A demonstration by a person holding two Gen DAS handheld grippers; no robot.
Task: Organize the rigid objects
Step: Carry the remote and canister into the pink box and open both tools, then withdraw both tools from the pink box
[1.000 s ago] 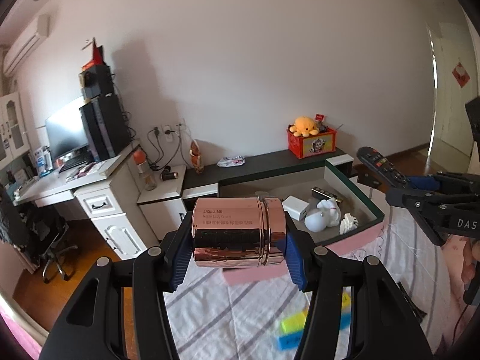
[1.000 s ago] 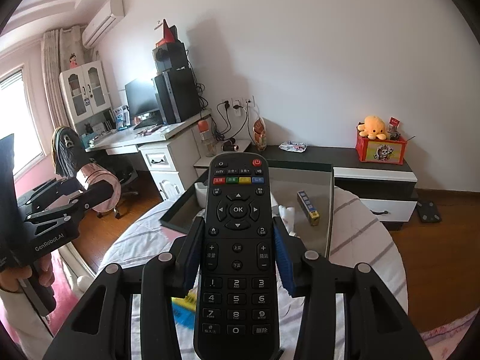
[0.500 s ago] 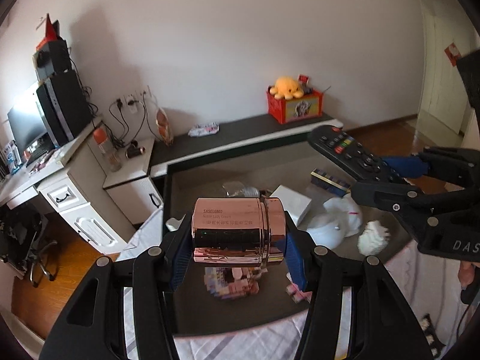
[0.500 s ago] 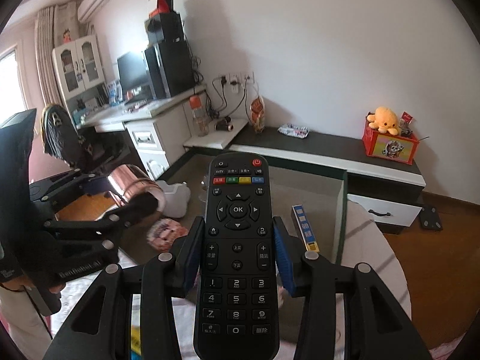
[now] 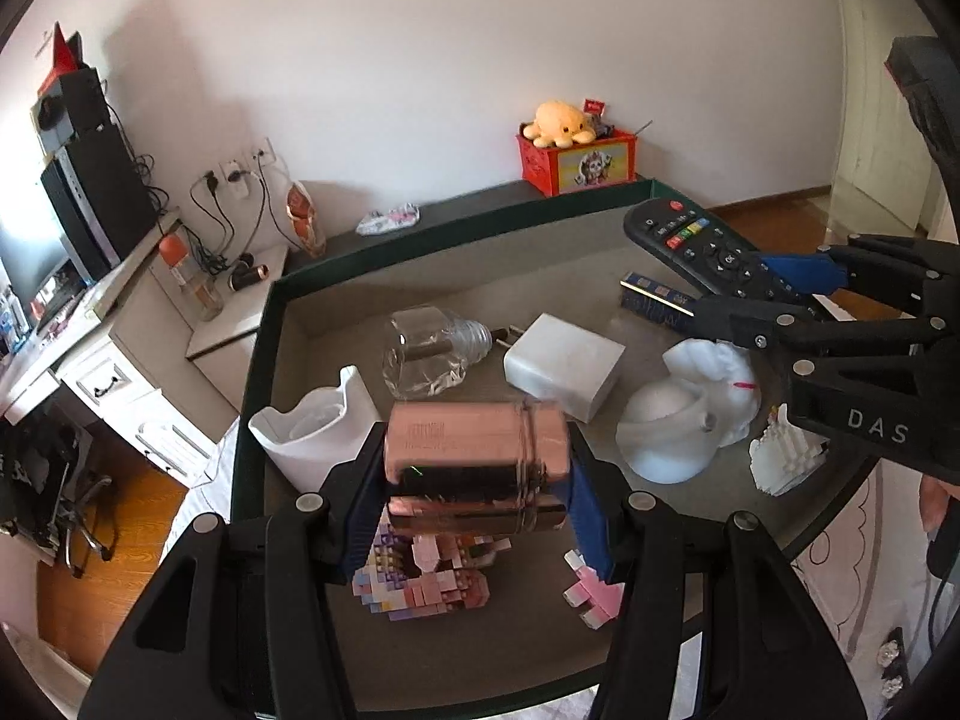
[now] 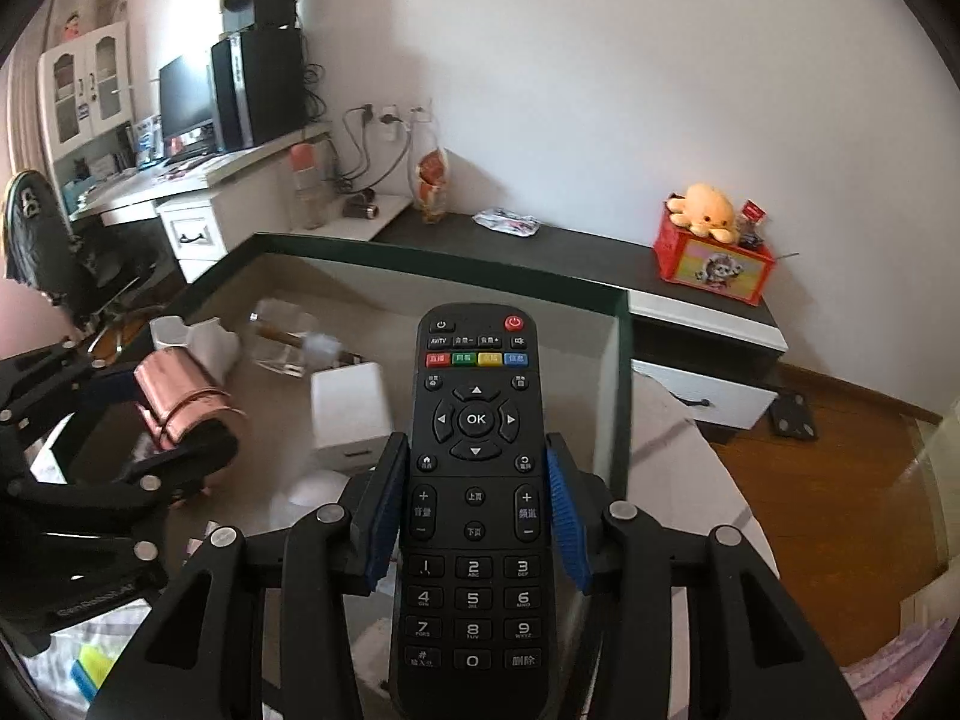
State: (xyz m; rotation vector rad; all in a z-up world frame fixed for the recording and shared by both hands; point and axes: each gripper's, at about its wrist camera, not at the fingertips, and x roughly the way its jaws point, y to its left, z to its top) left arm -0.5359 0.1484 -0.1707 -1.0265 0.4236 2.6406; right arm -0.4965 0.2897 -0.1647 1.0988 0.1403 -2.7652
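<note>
Left wrist view: the left gripper [image 5: 477, 474] pinches a rose-gold metal canister [image 5: 474, 465] lying crosswise between its blue-padded jaws, held above the inside of a green-walled box [image 5: 255, 348]. Beneath the canister, on the box floor, sits a pink block figure [image 5: 429, 582], with a small pink block piece [image 5: 591, 597] just beside it to the right. Farther in lie a white cup-like holder [image 5: 315, 432] at the left wall, a clear glass bottle [image 5: 435, 351] on its side, a white power adapter [image 5: 564, 363], a white figurine [image 5: 690, 414], a white block model [image 5: 786, 459] and a dark blue slim box [image 5: 657, 300]. From the right edge of this view the right gripper [image 5: 774, 276] enters, carrying a black remote control [image 5: 714, 255] over the far right part of the box. Right wrist view: the right gripper [image 6: 477, 516] has its jaws closed on the sides of the remote control [image 6: 474, 498], buttons upward, its top end pointing toward the far wall of the box [image 6: 456, 261]. At the left the left gripper [image 6: 174, 426] holds the canister [image 6: 180, 399] above the box interior, near the holder [image 6: 204, 339], the bottle [image 6: 288, 345] and the adapter [image 6: 351, 411]. Behind the box a dark low cabinet [image 6: 570, 252] carries a red toy box [image 6: 714, 261] topped by an orange plush octopus [image 6: 705, 210].
</note>
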